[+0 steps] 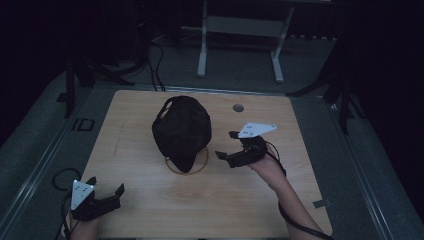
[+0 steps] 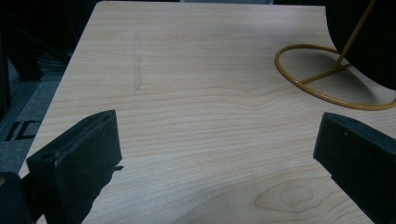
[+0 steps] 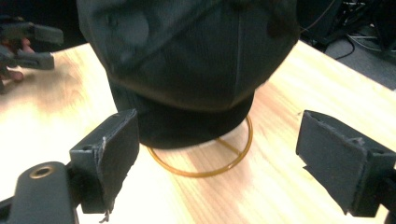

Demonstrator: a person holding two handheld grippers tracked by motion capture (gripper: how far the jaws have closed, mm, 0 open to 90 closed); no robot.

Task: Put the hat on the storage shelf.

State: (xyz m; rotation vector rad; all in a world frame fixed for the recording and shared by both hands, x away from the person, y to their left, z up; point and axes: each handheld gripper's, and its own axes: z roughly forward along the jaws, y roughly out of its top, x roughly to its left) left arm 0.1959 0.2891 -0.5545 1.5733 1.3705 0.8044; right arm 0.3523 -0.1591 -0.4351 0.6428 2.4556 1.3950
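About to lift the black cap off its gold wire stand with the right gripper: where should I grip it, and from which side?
Probably the brim of the black fabric cap, the low edge facing the right gripper. It overhangs the gold wire stand with free space under it, so open fingers coming straight in from the gripper's side could pinch it; the rounded crown looks too wide.

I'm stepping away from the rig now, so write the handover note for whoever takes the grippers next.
Left gripper: open, holding nothing, low at the near left of the table.
Right gripper: open, holding nothing, just right of the black cap, jaws facing it.
The cap sits on a gold wire stand at mid-table.
Done: nothing gripped yet.
Left: likely to close on the cap and lift it off the stand.
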